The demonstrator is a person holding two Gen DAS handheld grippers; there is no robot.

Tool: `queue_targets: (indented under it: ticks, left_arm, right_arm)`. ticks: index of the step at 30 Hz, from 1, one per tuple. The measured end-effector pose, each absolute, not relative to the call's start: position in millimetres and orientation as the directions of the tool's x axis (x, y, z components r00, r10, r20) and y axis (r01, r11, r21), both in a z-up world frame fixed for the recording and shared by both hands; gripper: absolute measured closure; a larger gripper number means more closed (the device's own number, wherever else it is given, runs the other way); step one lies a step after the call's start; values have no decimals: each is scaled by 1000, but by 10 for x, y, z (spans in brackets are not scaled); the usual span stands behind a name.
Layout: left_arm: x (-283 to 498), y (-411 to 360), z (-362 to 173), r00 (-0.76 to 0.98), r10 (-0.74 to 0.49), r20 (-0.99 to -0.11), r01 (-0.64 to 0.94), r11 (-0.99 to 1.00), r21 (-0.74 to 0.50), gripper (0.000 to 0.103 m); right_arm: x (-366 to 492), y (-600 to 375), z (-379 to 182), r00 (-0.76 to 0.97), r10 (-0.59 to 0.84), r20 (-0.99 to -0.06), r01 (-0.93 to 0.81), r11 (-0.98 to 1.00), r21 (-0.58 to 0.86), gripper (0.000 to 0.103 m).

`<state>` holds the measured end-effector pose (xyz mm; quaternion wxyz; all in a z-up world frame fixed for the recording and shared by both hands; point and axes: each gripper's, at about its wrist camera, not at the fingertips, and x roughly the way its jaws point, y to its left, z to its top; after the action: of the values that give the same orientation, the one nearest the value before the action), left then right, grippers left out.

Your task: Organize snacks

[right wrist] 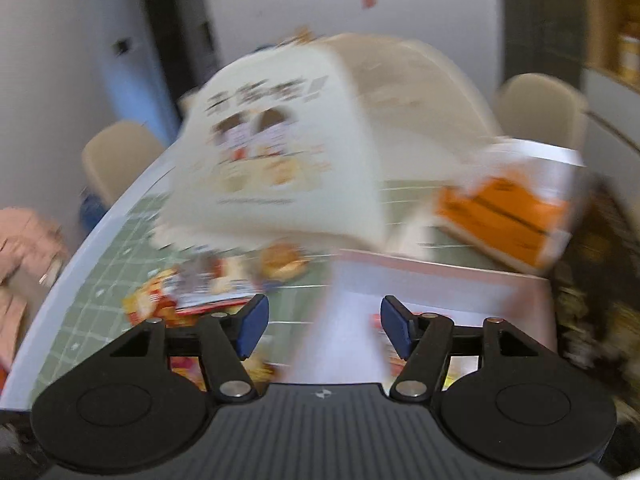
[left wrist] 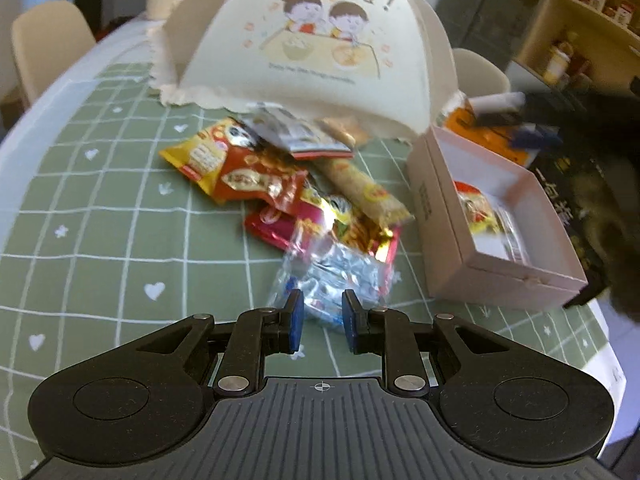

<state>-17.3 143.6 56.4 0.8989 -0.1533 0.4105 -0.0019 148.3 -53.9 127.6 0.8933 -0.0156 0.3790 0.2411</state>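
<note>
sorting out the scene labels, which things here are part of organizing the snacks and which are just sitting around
Part of the job:
- snack pile
- clear candy bag
- pink box, one snack already inside

Just lying about:
- food cover
- orange box
- chairs
- shelf
</note>
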Motion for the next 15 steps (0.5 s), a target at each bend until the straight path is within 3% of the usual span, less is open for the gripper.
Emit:
queue_targets:
  ticks: [6, 11, 15]
  left_arm:
    - [-239, 1471, 445, 667, -238, -706, -56, 929, -366, 79]
    - [-320, 1349, 349, 613, -424, -667, 122, 884, -450, 79]
    - [-334, 1283, 264, 576, -464, -673, 150, 869, -471, 79]
  right_arm:
    - [2583, 277, 932, 443, 361, -821, -338, 915, 220, 32]
    - [3188, 735, 408, 408, 151, -900, -247, 968, 51, 32]
    - [3038, 769, 389, 372, 171, -912, -307, 950, 52, 50]
